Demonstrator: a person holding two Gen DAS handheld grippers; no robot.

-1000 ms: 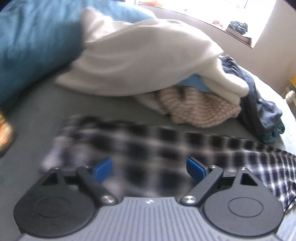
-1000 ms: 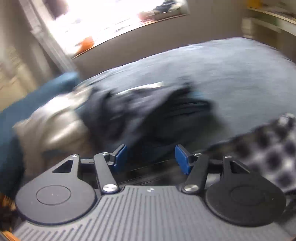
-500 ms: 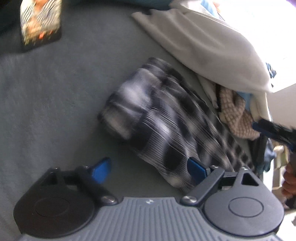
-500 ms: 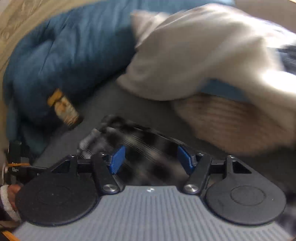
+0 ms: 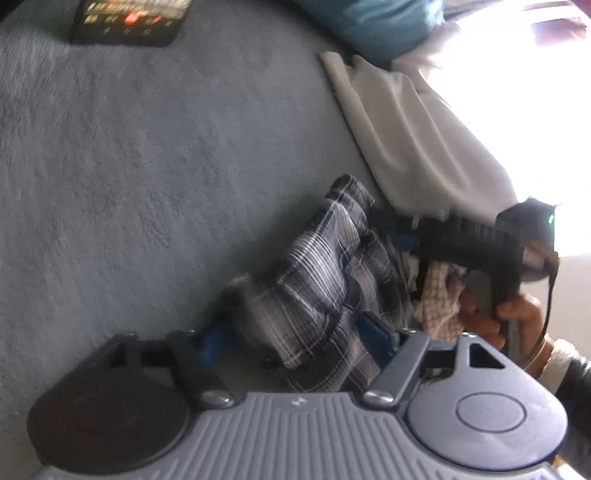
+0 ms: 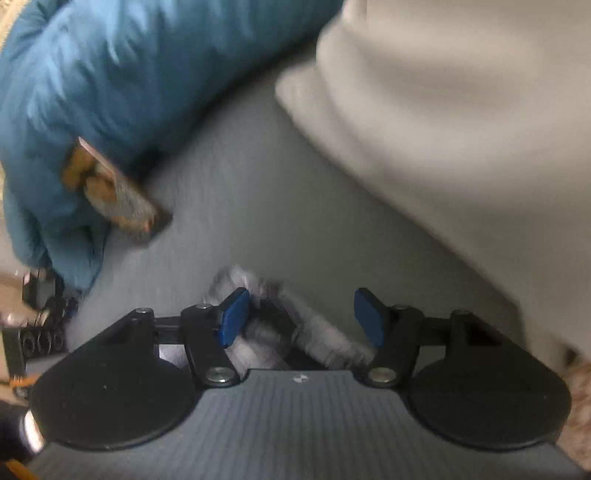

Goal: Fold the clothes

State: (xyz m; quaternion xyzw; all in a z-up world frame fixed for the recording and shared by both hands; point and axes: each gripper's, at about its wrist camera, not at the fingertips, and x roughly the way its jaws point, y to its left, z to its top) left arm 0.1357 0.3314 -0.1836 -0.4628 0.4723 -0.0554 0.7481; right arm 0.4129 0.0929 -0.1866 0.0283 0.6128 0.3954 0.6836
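**Plaid garment on grey bedcover, both grippers spread over it**

Surface: grey bedcover (image 5: 155, 155), short fuzzy nap, slightly mottled.

Task item: plaid shirt (image 5: 325, 284), thin woven cloth, black, grey and white check, lying bunched in soft ridges on the bedcover. One narrow end (image 6: 255, 321) shows in the right wrist view as a blurred pale-grey fold.

Left gripper (image 5: 295, 341): blue-padded fingers set wide apart, one on each side of the bunched plaid cloth. Cannot tell whether the pads touch the fabric.

Right gripper (image 6: 301, 317): jaws wide; the plaid end lies low between the blue pads, nearer the left one. In the left wrist view this tool (image 5: 480, 247) appears as a black body held in a bare hand (image 5: 513, 317), at the far side of the plaid shirt.

Surroundings: off-white garment (image 5: 417, 147), smooth, heavy, broad folds, beside the plaid shirt. Beige knit (image 5: 439, 295), coarse waffle texture, partly under it. Blue quilted bedding (image 6: 122, 85), puffy, slightly glossy. Flat dark rectangular object (image 5: 127, 20) with orange-red marks on the bedcover; blurred.
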